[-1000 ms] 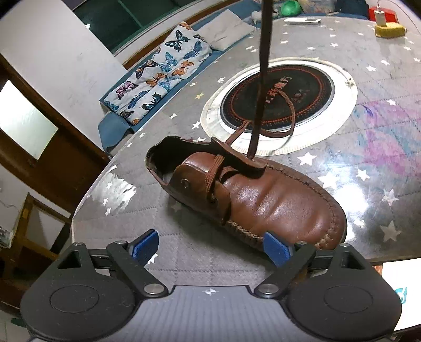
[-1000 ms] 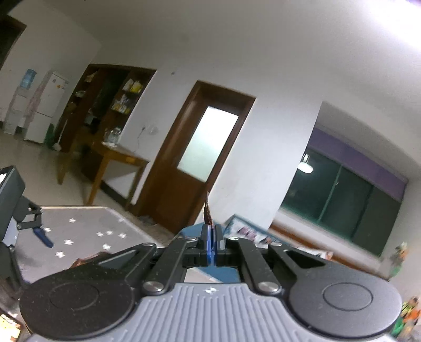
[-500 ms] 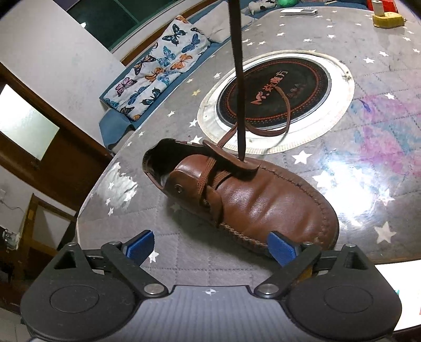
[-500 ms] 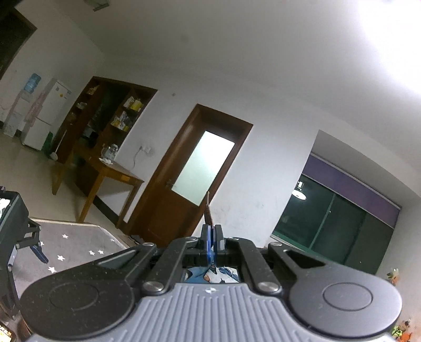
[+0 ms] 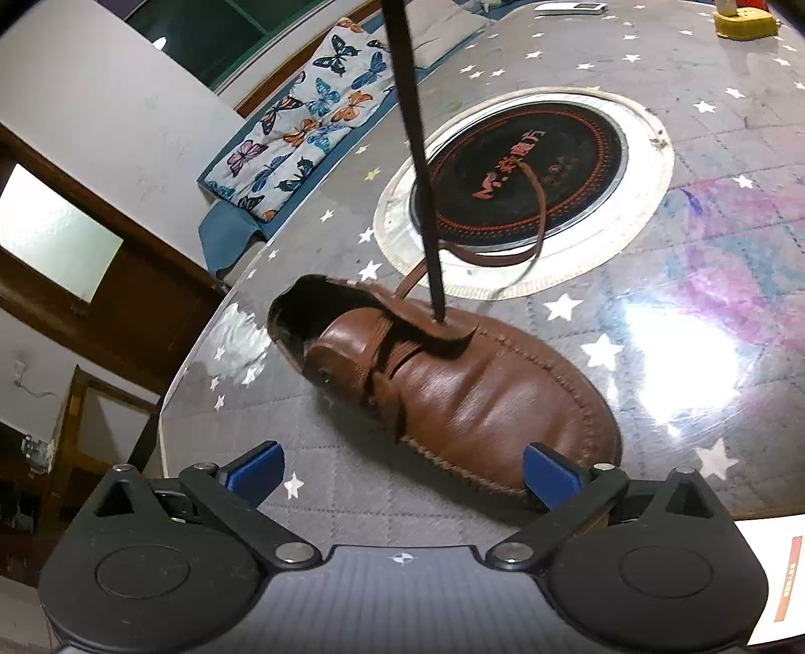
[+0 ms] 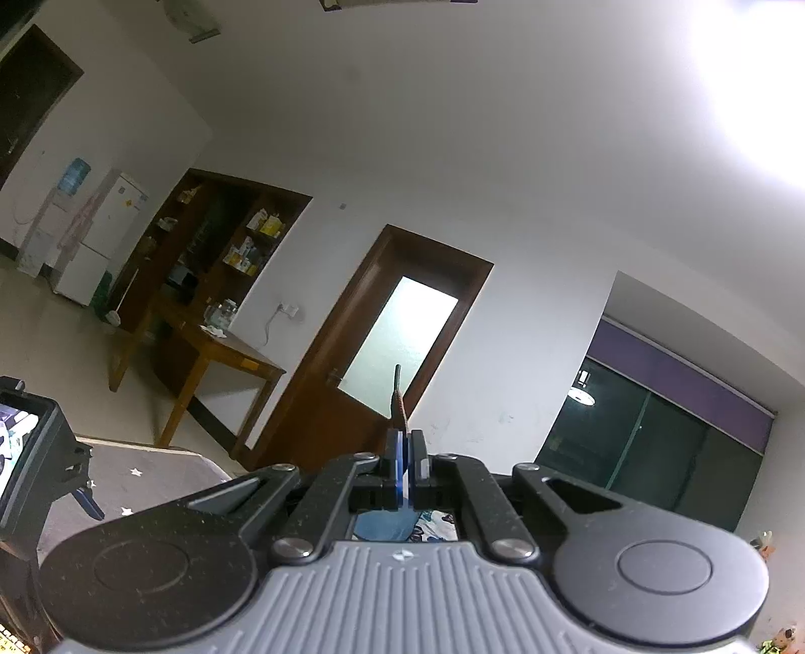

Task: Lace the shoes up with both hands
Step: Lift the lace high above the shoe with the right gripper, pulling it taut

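Note:
A brown leather shoe (image 5: 468,397) lies on the grey star-patterned table (image 5: 679,322), toe toward the lower right. One lace end (image 5: 410,126) rises taut from the eyelets out of the top of the left wrist view; the other lace end (image 5: 533,221) loops loosely over the round inset. My left gripper (image 5: 402,473) hovers just in front of the shoe, its jaws opening wide with nothing between its blue pads (image 5: 254,470). My right gripper (image 6: 403,453) points out into the room, shut on the lace tip (image 6: 397,402), which sticks up above the pads.
A round black-and-silver inset (image 5: 523,166) sits in the table behind the shoe. A yellow object (image 5: 744,22) stands at the far right edge. A butterfly-print cushion (image 5: 307,115) lies beyond the table. The table's left edge curves close to the shoe's heel.
The left gripper's jaws have spread wider. The taut lace has shifted left in the left wrist view. The right gripper has tilted upward, with less table and more ceiling in its view.

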`<action>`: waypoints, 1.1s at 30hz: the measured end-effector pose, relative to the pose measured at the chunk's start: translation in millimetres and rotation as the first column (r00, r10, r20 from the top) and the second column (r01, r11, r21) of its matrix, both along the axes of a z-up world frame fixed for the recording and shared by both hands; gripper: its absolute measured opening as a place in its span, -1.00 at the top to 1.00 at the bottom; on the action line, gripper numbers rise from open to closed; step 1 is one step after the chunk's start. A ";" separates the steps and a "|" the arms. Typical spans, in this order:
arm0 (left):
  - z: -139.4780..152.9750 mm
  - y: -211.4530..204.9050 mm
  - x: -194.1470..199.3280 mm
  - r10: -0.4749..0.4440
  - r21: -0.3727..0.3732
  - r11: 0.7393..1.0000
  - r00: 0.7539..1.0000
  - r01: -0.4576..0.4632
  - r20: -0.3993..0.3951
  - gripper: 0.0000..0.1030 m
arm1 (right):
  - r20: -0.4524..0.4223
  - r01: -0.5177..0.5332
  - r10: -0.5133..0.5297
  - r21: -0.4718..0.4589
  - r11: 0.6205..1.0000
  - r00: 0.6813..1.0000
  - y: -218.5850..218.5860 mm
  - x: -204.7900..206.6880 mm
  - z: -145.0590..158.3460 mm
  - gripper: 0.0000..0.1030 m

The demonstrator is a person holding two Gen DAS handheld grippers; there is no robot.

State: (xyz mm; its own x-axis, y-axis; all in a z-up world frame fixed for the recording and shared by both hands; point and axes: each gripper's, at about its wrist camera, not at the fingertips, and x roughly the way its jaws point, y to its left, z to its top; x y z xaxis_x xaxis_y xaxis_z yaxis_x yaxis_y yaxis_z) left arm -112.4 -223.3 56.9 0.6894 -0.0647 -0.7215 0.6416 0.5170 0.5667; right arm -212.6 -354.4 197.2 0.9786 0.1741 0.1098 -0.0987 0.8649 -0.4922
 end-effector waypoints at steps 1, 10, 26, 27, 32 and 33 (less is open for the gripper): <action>-0.3 -1.0 -0.2 -0.002 0.000 1.000 1.000 0.002 -0.001 -1.00 | -0.002 0.000 0.000 -0.001 1.000 1.000 -0.6 0.2 -0.2 0.98; -1.9 -4.6 7.8 0.016 -0.012 1.000 1.000 -0.016 -0.013 -0.99 | -0.011 0.002 -0.002 -0.013 1.000 1.000 -5.3 6.7 1.5 0.98; -8.2 -23.6 18.2 0.158 -0.100 0.981 0.984 -0.166 -0.081 -1.00 | 0.003 -0.025 0.025 -0.003 1.000 1.000 -11.9 18.9 -4.5 0.98; -8.9 -24.5 18.5 0.169 -0.108 0.978 0.982 -0.178 -0.086 -1.00 | 0.004 -0.026 0.026 -0.002 1.000 1.000 -12.7 19.1 -4.9 0.98; -11.6 -28.1 17.6 0.225 -0.124 0.965 0.972 -0.232 -0.072 -1.00 | 0.010 -0.034 0.034 0.004 0.999 0.999 -16.4 19.5 -5.9 0.98; -12.0 -28.1 17.7 0.240 -0.124 0.961 0.968 -0.247 -0.067 -1.00 | 0.010 -0.035 0.035 0.004 0.999 0.999 -16.9 20.1 -6.2 0.98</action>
State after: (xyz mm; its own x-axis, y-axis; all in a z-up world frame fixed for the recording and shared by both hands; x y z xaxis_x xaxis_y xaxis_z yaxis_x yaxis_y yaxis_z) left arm -94.7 -251.3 44.9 0.6583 0.0048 -0.7527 0.5132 0.7287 0.4535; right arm -192.5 -371.3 191.1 0.9707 0.2079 0.1206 -0.1241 0.8632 -0.4894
